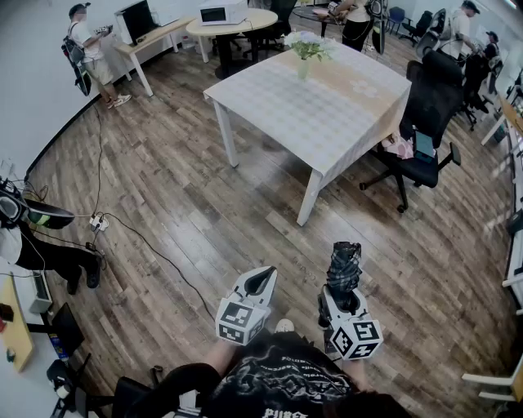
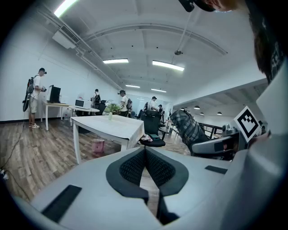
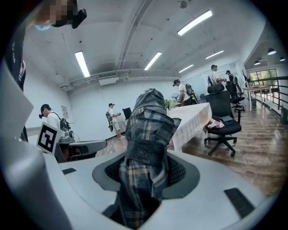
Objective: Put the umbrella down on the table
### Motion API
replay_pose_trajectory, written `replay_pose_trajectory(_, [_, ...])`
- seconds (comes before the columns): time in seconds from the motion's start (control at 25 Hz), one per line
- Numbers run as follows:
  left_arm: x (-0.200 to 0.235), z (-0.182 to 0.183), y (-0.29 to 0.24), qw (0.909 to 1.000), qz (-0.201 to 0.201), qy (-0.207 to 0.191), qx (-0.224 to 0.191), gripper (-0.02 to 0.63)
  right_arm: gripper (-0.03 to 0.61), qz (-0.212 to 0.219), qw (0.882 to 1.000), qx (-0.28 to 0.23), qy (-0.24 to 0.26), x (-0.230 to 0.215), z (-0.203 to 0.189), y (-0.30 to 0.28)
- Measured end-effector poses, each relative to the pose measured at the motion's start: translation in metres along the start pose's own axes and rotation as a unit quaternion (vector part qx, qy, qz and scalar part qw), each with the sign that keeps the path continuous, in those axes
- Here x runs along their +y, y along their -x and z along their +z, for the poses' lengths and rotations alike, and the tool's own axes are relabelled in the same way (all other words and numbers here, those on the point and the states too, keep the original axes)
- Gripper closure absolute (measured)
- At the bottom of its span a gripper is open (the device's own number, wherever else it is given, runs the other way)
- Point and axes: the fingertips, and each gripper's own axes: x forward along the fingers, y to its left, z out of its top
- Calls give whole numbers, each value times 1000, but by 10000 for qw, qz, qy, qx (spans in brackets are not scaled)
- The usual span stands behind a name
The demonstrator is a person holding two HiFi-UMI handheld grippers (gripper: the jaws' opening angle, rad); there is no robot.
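My right gripper (image 1: 343, 295) is shut on a folded plaid umbrella (image 1: 344, 268), which sticks out forward past the jaws. In the right gripper view the umbrella (image 3: 145, 148) fills the gap between the pads, its strap wrapped round the bundle. My left gripper (image 1: 260, 283) is beside it on the left, jaws shut with nothing between them (image 2: 145, 152). The white table (image 1: 327, 114) with a checked cloth stands a few steps ahead across the wooden floor, with a vase of flowers (image 1: 305, 51) at its far side.
A black office chair (image 1: 418, 139) with a pink item on its seat stands at the table's right. Cables and a power strip (image 1: 98, 221) lie on the floor at left. People stand at desks (image 1: 88, 53) along the far wall. A round table (image 1: 237, 24) holds a microwave.
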Motion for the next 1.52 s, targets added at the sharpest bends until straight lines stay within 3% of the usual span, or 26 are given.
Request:
replay_pose_trajectory(0.24, [20,8,19,9999,19,-56,-107,594,376,-62,9999,13,113,27,-5,-7])
replay_pose_trajectory(0.52, [56,11,39,9998,-66,-23,-164,594,367,116,9995,-226,-172,63,0,-27])
replay_pose_trajectory(0.76, [73,2,38,9995,-294,-108,-36,594,365,1,9988,-435,-234,75,0,-49])
replay_pose_trajectory(1.12, [97,4,-18,9999,-151,-20,23,594,362,-142,9993,-256,-235,24,10,-100])
replay_pose_trajectory(1.52, [130,71,-156,9997,172,13,-144,594,362,303,9993,-205,115,-72,103,-206])
